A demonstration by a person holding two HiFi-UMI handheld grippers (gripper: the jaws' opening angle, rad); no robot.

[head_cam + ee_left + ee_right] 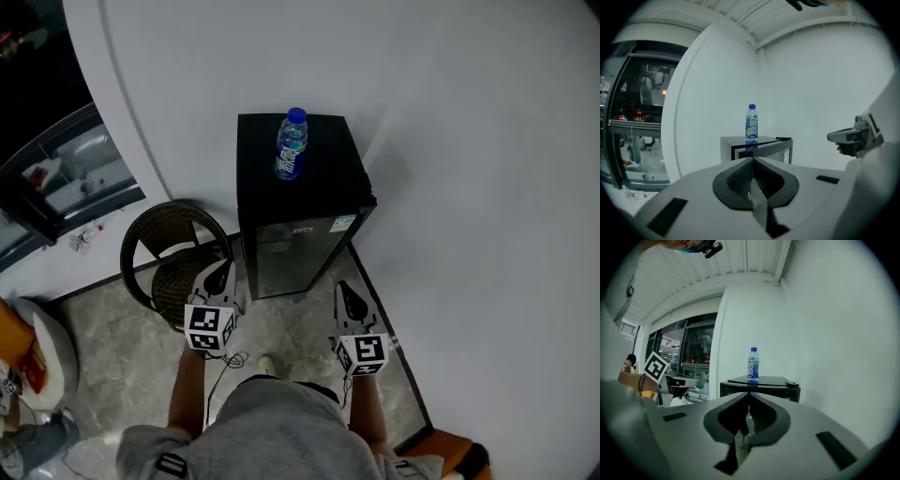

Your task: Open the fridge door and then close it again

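Observation:
A small black fridge (298, 192) stands in the corner against the white wall, its glass door (286, 255) closed and facing me. It also shows in the left gripper view as the fridge (759, 149) and in the right gripper view as the fridge (761, 386). A blue-capped water bottle (292, 143) stands upright on its top. My left gripper (221, 274) is shut and empty, just off the door's lower left corner. My right gripper (346, 296) is shut and empty, off the door's lower right corner. Neither touches the fridge.
A dark wicker chair (173, 258) stands left of the fridge, close beside the left gripper. A white curved wall (422, 141) runs behind and to the right. A cable (225, 361) lies on the marble floor. A dark glass cabinet (56, 178) stands far left.

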